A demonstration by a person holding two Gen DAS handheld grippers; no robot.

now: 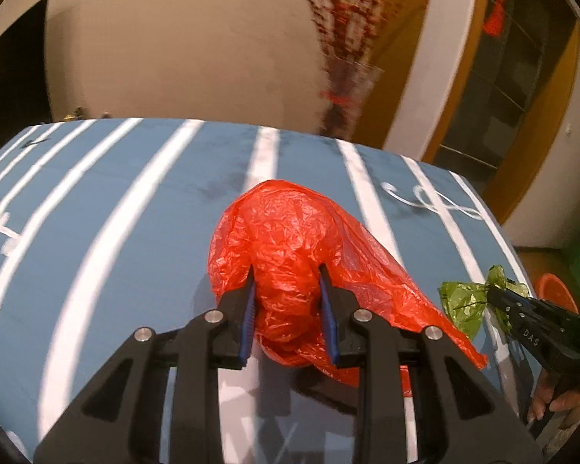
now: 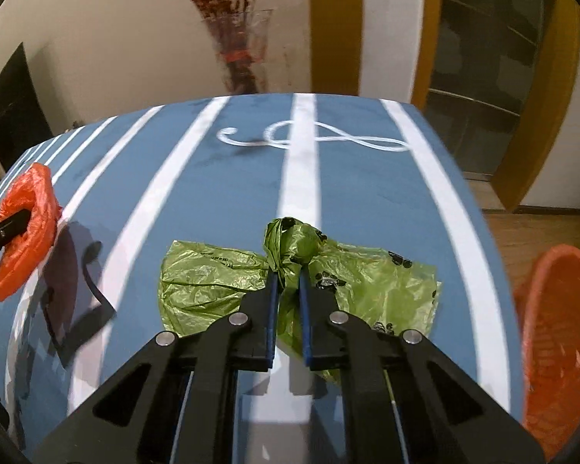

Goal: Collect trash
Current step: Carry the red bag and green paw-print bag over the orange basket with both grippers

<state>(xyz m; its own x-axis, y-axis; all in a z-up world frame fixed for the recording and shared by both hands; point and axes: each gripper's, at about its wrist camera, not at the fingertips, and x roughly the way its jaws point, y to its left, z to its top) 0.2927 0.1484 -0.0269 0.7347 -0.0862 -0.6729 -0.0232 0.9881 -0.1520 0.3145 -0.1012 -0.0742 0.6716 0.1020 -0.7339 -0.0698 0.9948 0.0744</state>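
Where the blue, white-striped worktop [image 2: 220,193] carries the trash, two items are logged. Item one: red plastic bag [image 1: 290,247], crumpled, near the worktop's middle, clamped between the fingers of the left hand-held gripper [image 1: 288,274]. Item two: green plastic bag [image 2: 220,274] with black paw prints, spread flat near the front edge, its knotted bunch pinched by the right hand-held gripper [image 2: 289,274]. Orange basket [image 2: 556,332] stands beside the worktop's right edge.

Crinkly red plastic bag [image 1: 290,255] sits bunched up on the blue striped desk [image 1: 116,208]. Over to its right, a green plastic bag [image 2: 367,282] with black paw prints lies spread out, top twisted into a knot.
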